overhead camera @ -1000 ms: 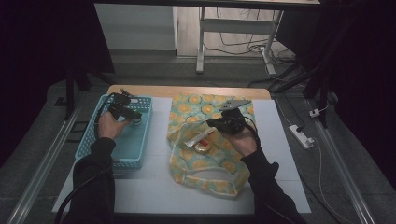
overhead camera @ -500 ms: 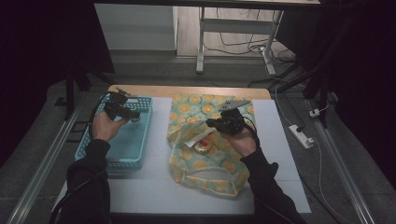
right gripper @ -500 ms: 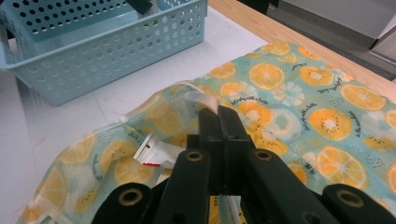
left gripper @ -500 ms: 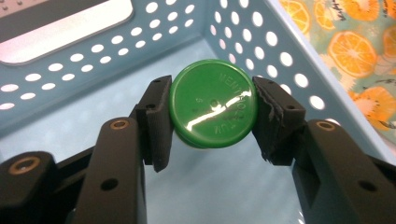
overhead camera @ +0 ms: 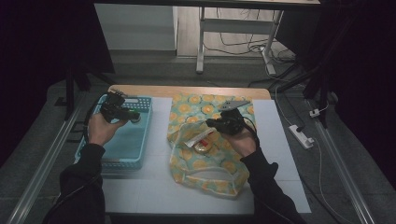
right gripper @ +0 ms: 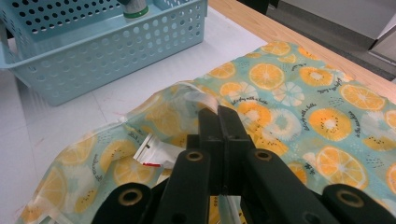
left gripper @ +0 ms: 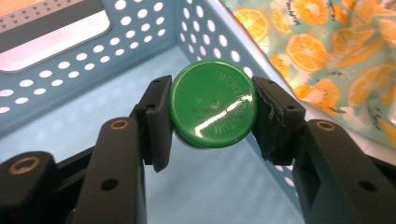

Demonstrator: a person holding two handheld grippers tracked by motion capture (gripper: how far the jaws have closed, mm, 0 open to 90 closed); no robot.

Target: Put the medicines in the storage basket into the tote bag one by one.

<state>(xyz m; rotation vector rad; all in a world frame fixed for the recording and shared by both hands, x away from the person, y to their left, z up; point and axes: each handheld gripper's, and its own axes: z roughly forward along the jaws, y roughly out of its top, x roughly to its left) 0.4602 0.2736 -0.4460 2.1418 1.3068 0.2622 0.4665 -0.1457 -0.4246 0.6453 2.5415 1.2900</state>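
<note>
On the white table [overhead camera: 280, 140], a fruit-print bag [overhead camera: 196, 109] lies open beside a blue perforated basket [overhead camera: 114, 151]. The right gripper [right gripper: 218, 122] pinches the bag's clear rim, its 2 jaws shut tight on it. Above the basket's inside, the left gripper [left gripper: 212, 116] clamps a small green-capped jar [left gripper: 213, 103] by its lid.

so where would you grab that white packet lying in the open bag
Take the white packet by its upper end, coming down through the bag mouth from above. It lies flat and slanted beside a small round item, so thin fingers closing across its narrow width suit it. The right gripper already pinches the bag's rim, likely keeping the mouth open.
</note>
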